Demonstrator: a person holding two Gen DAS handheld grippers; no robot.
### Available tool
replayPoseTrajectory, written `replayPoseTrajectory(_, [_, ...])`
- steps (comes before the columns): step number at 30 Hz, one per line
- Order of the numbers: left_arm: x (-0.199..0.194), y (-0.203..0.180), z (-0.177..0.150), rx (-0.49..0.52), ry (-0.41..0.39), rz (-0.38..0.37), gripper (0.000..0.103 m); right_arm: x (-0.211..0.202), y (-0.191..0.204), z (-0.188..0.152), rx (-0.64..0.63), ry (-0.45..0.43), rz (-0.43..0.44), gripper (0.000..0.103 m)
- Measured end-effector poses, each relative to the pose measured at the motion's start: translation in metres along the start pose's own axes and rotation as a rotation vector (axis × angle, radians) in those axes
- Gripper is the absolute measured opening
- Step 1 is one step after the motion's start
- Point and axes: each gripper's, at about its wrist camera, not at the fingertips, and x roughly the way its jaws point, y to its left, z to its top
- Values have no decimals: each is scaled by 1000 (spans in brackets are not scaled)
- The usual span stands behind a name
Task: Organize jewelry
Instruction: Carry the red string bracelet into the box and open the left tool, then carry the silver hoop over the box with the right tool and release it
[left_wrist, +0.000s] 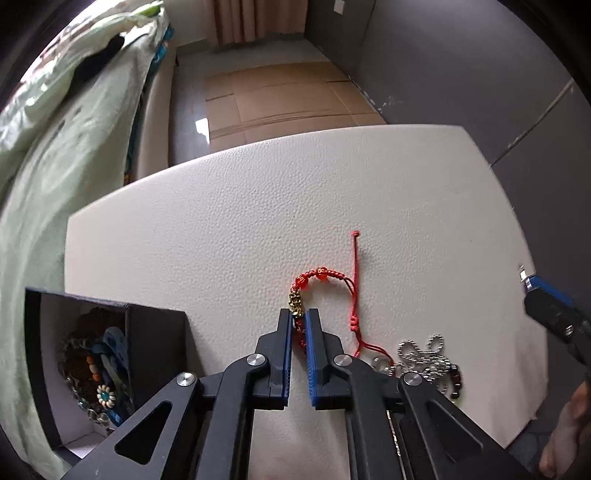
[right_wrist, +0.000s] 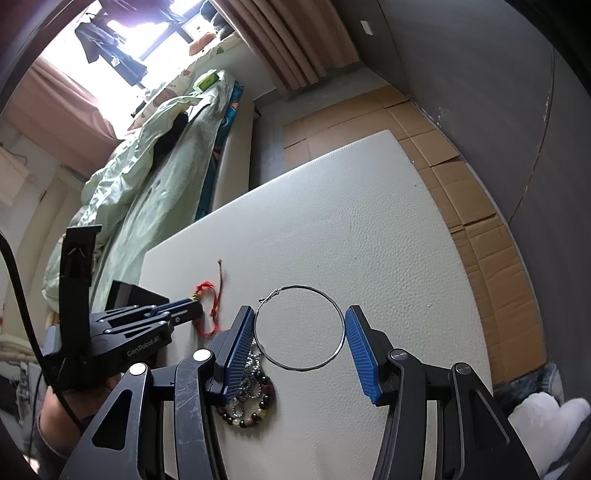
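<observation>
A white textured table (left_wrist: 221, 229) carries an open dark box (left_wrist: 92, 354) of jewelry at its near left, with a bed (left_wrist: 66, 147) beyond. Near the right lie a silver ball chain (left_wrist: 424, 354) and a dark bead bracelet (right_wrist: 255, 402). The left gripper (left_wrist: 297, 317) is clenched on the red cord bracelet (left_wrist: 317, 275), which trails over the table. Only the right wrist view shows the thin wire hoop (right_wrist: 300, 328) lying between the spread fingers of the right gripper (right_wrist: 300, 334), which grasps nothing.
</observation>
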Motion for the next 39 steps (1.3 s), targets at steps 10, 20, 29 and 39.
replayPoseTrajectory(10, [-64,5,0,18,-106,-18,7,-7,13,-3,-26,-11,43,51])
replayPoseTrajectory(20, [-121,37,-12,-12,-221,2,7,-10,37,-7,-57,-42,95,51])
replayPoseTrajectory(29, [-137,77,-29,-77,-275,3,7,-10,72,-13,-122,-67,133,51])
replayPoseTrajectory(39, [-129,102,-44,-125,-274,-9,8,-3,100,-17,-167,-66,155,51])
